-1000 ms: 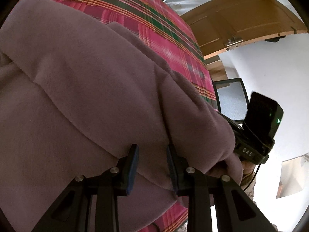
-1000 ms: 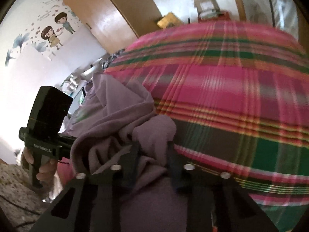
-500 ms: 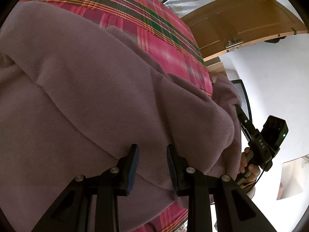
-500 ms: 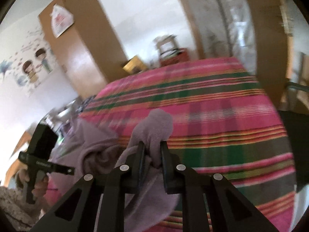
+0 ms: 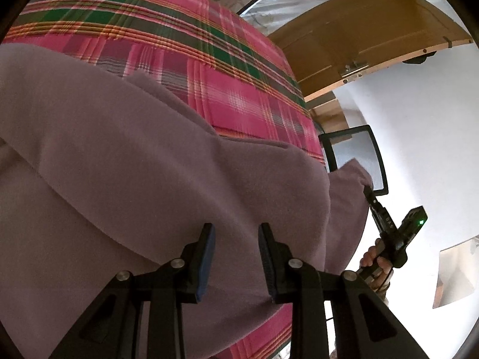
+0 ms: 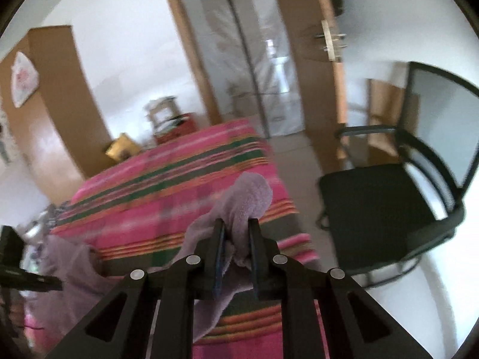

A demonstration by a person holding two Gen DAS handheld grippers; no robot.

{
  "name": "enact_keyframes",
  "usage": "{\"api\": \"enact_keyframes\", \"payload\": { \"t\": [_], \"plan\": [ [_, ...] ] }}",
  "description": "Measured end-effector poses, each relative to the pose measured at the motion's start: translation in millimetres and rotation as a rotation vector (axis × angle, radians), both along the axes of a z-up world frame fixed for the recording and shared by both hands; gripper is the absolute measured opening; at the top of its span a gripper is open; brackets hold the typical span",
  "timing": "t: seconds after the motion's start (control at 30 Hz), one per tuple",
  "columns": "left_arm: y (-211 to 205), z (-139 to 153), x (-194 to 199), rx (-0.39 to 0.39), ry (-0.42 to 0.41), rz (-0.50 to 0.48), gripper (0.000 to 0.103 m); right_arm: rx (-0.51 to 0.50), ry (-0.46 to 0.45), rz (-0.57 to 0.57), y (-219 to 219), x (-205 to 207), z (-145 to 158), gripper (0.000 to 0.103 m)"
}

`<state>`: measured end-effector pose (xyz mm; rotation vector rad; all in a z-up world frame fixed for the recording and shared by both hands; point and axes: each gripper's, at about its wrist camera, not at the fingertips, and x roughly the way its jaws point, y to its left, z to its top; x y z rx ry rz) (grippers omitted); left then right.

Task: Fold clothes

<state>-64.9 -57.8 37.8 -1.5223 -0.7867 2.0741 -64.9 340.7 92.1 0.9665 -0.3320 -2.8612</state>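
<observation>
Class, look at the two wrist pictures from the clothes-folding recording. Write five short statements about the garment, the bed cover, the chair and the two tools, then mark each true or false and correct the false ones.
1. The right tool pinches a bunch of the mauve garment. True.
2. The bed cover is plain blue. False: it is pink plaid with green stripes.
3. The left tool has its fingers clamped together. False: a gap shows between them, above the garment.
4. A black chair stands beside the bed. True.
5. The garment lies folded on the chair. False: it lies on the bed cover, one end lifted by the right tool.
</observation>
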Motion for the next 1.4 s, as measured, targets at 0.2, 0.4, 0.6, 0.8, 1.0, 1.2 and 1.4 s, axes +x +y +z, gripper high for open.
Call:
{"api": "enact_keyframes", "payload": {
  "t": [0.2, 0.4, 0.6, 0.8, 1.0, 1.2, 1.4],
  "plan": [
    [1, 2, -3, -0.021, 0.004, 0.011, 0.03, 0.008, -0.03, -0.13, 31, 6, -19, 0.016],
    [-6, 1, -5, -0.05, 0.012, 0.031, 0.03, 0.145, -0.083, -0.197, 33, 10, -38, 0.016],
    [-28, 15, 0, -0.112, 0.054, 0.057, 0.031, 0.181, -0.135, -0.182, 28, 9, -46, 0.02],
    [-66, 25, 7, -0.177, 0.075, 0.141, 0.034, 0.232, -0.116, -0.167, 16, 18, -34, 0.035],
    [-90, 22, 12, -0.281, 0.046, 0.135, 0.035, 0.371, -0.046, -0.084, -22, 29, -14, 0.037],
    [-134, 16, 14, -0.233, 0.013, 0.271, 0.035, 0.294, 0.024, 0.256, -90, 39, -3, 0.038],
    [-161, 10, 9, -0.228, -0.014, 0.319, 0.035, 0.365, 0.06, 0.571, -181, 47, -13, 0.038]
  ]
}}
